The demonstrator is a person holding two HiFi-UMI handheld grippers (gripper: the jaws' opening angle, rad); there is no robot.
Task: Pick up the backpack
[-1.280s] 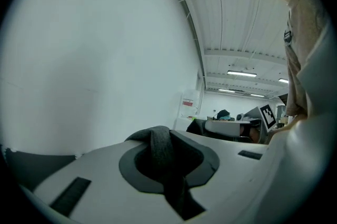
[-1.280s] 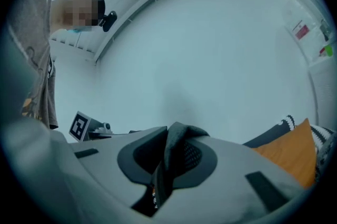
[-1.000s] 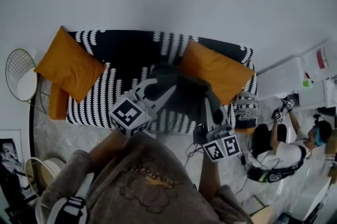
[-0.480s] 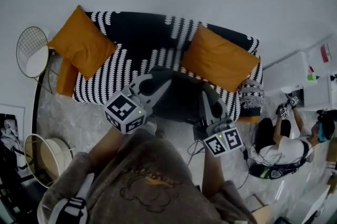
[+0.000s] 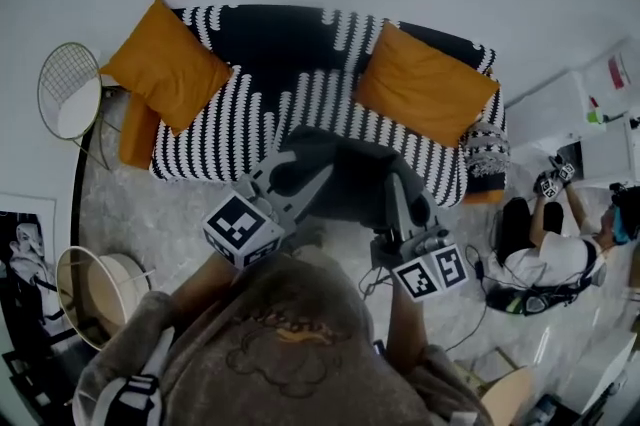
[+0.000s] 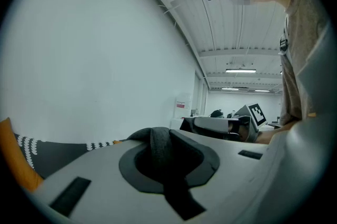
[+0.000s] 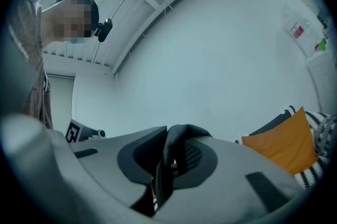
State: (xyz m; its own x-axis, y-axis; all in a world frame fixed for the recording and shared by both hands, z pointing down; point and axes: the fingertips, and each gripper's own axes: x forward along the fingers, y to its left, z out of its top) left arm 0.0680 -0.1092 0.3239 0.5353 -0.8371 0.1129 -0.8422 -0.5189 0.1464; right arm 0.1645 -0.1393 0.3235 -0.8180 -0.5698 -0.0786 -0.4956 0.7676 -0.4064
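I am watching the person standing square to the sofa (image 5: 290, 44), which is sitting against the wall at their twelve o'clock. Out at ten o'clock a wire side table (image 5: 68, 104) is standing just beside the sofa's end, and an orange cushion (image 5: 165, 64) is leaning in that corner. The left gripper (image 5: 300, 176) is reaching roughly level toward eleven o'clock, its fingers clamping tight on a dark strap (image 6: 160, 144) of the backpack (image 5: 350, 179). The bag is hanging between the two grippers, over the sofa's front edge and, as far as I can judge, clear of the seat. At one o'clock the right gripper (image 5: 397, 199) is pinching a folded, mesh-backed piece at the bag's top, its fingers closing hard on it. What is worrying me is how little fabric each pair of fingers is biting. If the bag is swinging, or one hand is pulling ahead of the other, a strap could be sliding out and the load tipping onto one side. Bare floor (image 5: 150, 214) is lying open at nine o'clock. At four o'clock, though, a cable (image 5: 466, 309) is trailing near the feet, and a seated person (image 5: 545, 259) is working on the floor at three o'clock, in front of a white cabinet (image 5: 560, 119), so any move rightward is looking tight.
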